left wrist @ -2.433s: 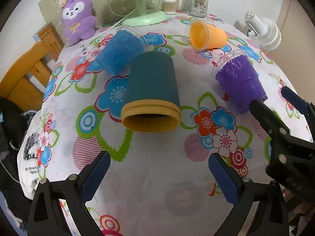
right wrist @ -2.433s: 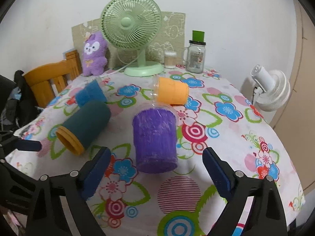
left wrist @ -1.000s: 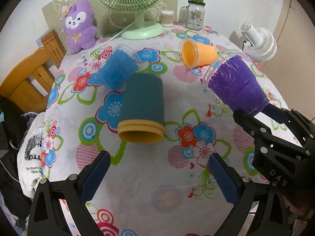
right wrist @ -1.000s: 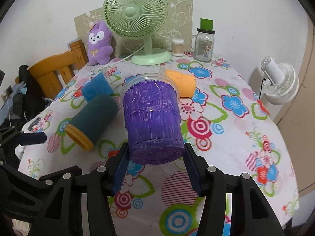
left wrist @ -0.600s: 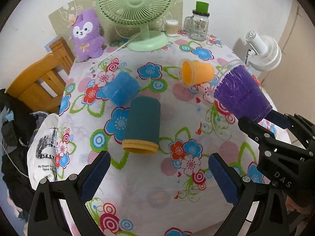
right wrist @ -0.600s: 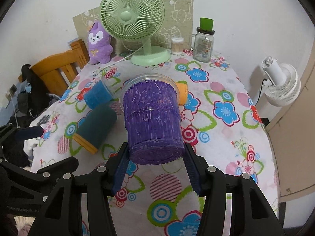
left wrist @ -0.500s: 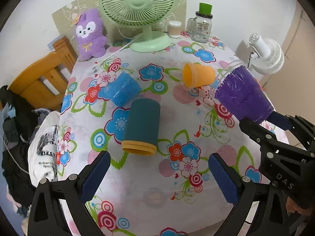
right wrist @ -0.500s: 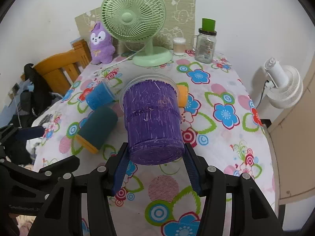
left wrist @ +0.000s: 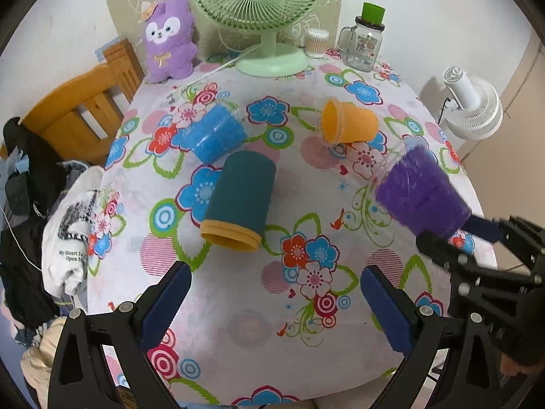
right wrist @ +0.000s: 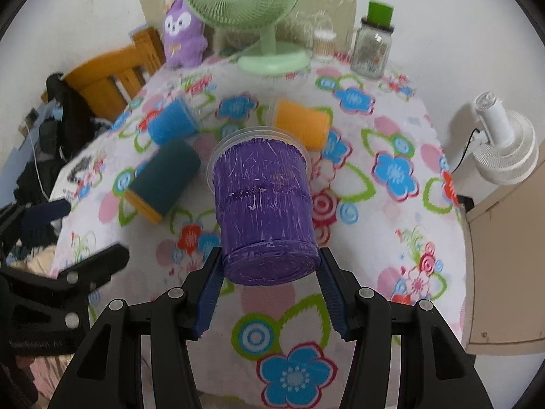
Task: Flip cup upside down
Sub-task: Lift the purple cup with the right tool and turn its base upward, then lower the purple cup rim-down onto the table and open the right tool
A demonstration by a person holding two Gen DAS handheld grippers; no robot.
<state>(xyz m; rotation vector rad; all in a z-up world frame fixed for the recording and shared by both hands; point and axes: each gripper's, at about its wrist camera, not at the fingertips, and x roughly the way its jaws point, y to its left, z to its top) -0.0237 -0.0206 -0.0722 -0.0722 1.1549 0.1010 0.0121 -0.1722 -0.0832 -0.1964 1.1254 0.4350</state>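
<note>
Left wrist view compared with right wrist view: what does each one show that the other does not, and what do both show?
Only the left wrist view shows the open left gripper with nothing between its fingers, and the orange plastic cup's open mouth.

Only the right wrist view shows the right gripper clamped on the base of the purple plastic cup, whose clear rim points away from the camera.

Both show the dark teal cup with a yellow rim and the blue cup lying on the floral tablecloth, and the green desk fan.

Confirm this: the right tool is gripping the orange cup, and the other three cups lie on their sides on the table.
Wrong cup. The right wrist view shows the right tool gripping the purple cup; the orange cup lies on its side on the table with the other two.
</note>
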